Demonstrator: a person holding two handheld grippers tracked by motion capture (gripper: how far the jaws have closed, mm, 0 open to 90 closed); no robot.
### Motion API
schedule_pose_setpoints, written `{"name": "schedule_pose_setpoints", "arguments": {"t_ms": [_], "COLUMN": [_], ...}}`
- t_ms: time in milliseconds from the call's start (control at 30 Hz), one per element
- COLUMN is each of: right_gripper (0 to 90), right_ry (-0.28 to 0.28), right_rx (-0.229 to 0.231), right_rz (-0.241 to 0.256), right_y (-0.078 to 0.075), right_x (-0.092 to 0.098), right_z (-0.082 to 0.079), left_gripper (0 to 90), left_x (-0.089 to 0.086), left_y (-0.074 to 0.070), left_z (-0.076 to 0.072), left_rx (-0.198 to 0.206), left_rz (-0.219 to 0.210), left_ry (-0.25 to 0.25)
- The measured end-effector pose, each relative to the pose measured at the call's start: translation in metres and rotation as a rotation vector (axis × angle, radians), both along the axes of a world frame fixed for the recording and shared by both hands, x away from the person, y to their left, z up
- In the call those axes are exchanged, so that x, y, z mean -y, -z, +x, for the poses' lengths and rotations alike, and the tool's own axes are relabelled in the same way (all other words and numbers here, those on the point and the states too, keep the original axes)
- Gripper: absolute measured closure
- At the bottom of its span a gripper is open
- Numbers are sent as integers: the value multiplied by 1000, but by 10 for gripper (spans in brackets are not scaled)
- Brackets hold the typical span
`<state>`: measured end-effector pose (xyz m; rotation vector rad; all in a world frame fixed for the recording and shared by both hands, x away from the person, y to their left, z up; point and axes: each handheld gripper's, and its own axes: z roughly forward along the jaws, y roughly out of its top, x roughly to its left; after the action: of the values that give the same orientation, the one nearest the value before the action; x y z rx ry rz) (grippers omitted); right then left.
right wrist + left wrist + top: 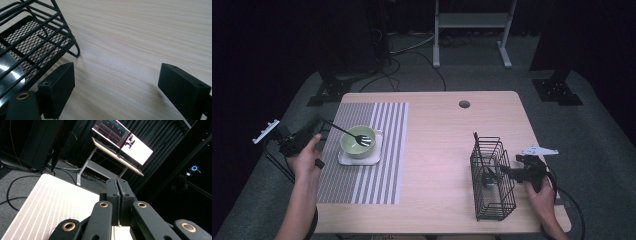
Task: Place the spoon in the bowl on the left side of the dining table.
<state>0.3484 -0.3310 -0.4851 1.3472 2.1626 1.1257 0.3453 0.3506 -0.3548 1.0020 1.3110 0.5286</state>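
A black-handled fork [344, 131] lies with its metal head in a green bowl [354, 146] that sits on a white square plate [345, 159] on a striped placemat [362, 185]. My left gripper [318, 125] is at the far end of the fork's handle. In the left gripper view, the left gripper [117, 180] has its jaws pressed together above the placemat [50, 202]. My right gripper [504, 171] is open beside a black wire basket [492, 202] that holds a utensil [488, 181]. In its own view the right gripper [117, 75] has bare table between its jaws, beside the basket [37, 32] and shiny metal [7, 72].
A round cable hole [464, 104] is in the wooden table [437, 150] near its far edge. Beyond the table stand a white desk frame [472, 20] and black stands, with cables on the floor. A lit monitor [125, 140] sits on that desk.
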Motion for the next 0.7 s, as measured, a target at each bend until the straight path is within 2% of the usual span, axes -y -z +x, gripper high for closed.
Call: {"name": "schedule_pose_setpoints", "arguments": {"t_ms": [700], "right_gripper": [130], "right_ry": [-3], "right_rx": [0], "right_rz": [-5], "right_y": [0], "right_x": [0], "right_z": [0], "left_gripper": [894], "left_x": [-22], "left_y": [15], "left_z": [-1], "left_rx": [-45], "left_rz": [-11], "left_ry": [-79]}}
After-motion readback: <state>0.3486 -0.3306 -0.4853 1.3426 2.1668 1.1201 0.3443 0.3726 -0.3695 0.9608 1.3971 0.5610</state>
